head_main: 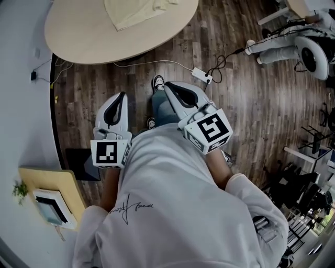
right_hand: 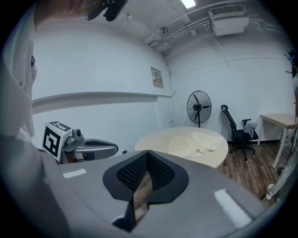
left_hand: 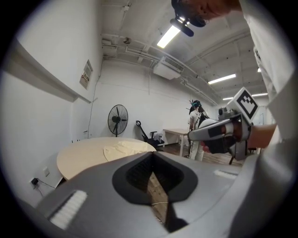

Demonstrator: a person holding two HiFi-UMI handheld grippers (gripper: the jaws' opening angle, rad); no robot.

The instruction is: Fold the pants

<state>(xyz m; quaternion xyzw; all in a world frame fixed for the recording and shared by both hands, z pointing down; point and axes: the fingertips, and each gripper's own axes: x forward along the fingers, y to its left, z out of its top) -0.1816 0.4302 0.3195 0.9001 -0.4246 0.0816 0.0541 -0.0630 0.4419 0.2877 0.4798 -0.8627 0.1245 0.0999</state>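
Observation:
Pale yellow pants [head_main: 138, 11] lie crumpled on a round beige table [head_main: 78, 36] at the top of the head view. They also show in the left gripper view as pants [left_hand: 123, 149] and in the right gripper view as pants [right_hand: 193, 143]. Both grippers hang over the wooden floor, well short of the table. My left gripper [head_main: 123, 95] has its tips together with nothing between them [left_hand: 151, 155]. My right gripper [head_main: 168, 85] is likewise shut and empty [right_hand: 147, 153]. They are side by side, pointing toward the table.
A power strip [head_main: 201, 75] and cables lie on the floor between me and the table. A standing fan [left_hand: 118, 119] and an office chair [right_hand: 237, 130] stand beyond the table. A low shelf [head_main: 47, 199] is at my left, white equipment [head_main: 293, 49] at the upper right.

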